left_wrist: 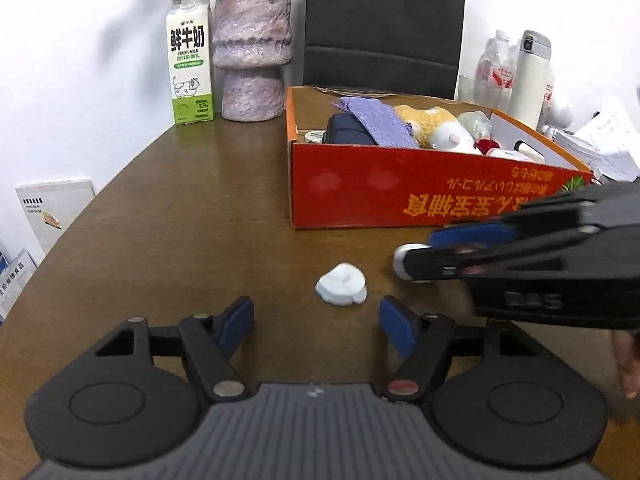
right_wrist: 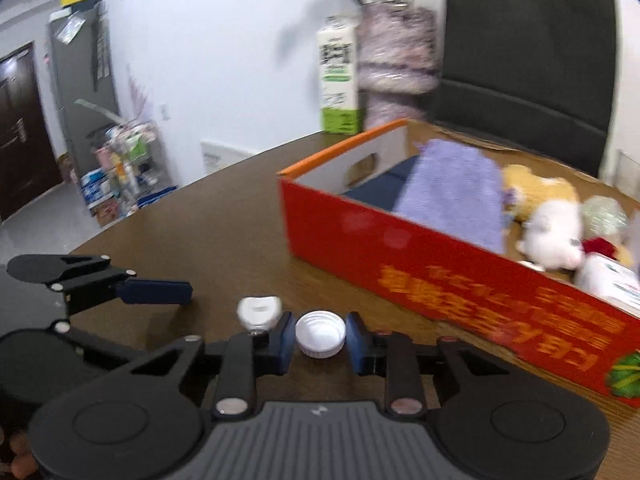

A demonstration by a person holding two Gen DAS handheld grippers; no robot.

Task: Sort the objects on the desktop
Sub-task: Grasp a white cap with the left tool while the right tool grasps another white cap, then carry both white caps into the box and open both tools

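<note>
Round ribbed white cap [right_wrist: 320, 334] btwn blue fingers [right_wrist: 285, 340], lumpy white blob [left_wrist: 342, 289]

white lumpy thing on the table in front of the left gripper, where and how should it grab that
Grip the white lump across its two side edges, coming in low from the near side. It lies flat on the table, just ahead of the left gripper, whose open fingers already stand wider than it.

Red box [left_wrist: 360, 188] with orange lettering, white cap [right_wrist: 320, 334], dark brown table [left_wrist: 180, 208].
</note>
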